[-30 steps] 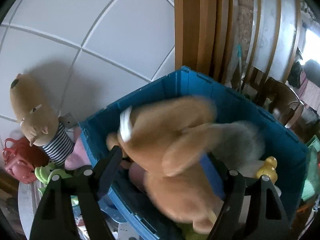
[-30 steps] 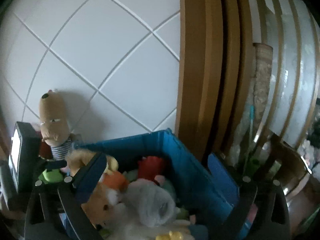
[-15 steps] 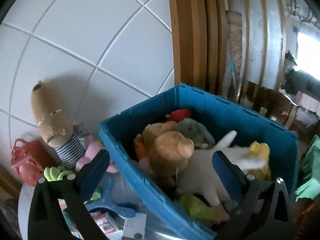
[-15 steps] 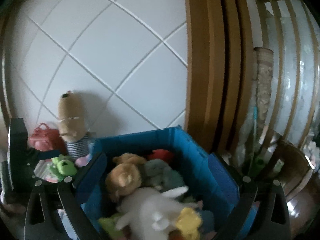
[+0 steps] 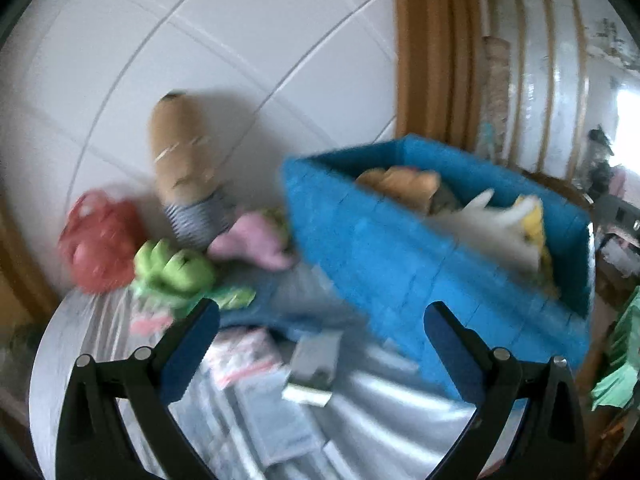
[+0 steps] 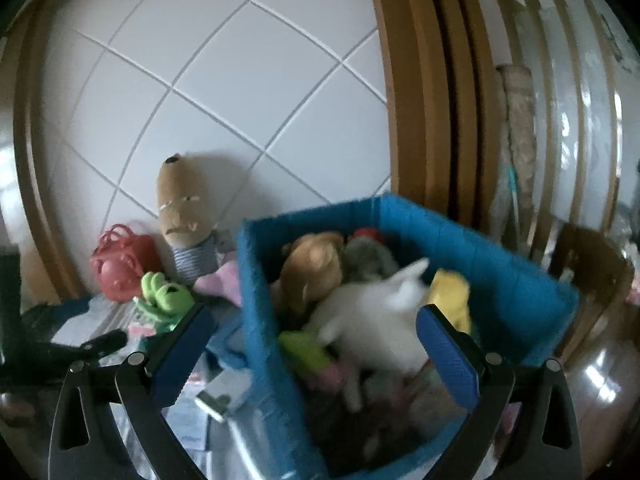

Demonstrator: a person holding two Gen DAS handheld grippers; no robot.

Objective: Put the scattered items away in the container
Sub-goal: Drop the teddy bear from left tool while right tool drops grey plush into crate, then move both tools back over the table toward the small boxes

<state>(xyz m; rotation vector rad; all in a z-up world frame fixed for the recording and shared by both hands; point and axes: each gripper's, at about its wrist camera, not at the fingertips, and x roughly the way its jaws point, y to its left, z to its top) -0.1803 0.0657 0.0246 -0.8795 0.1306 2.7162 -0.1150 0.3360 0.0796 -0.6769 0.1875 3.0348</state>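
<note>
Left wrist view showed the left gripper (image 5: 322, 318) with fingers spread wide and nothing between them, above the tabletop (image 5: 400, 408). The blue container (image 5: 400, 252) stood to its right, full of plush toys. A tan plush in a striped shirt (image 5: 184, 172), a green frog (image 5: 176, 268) and a red bag (image 5: 100, 248) lay outside by the tiled wall. The right gripper (image 6: 312, 322) hung spread and empty over the container.
</note>
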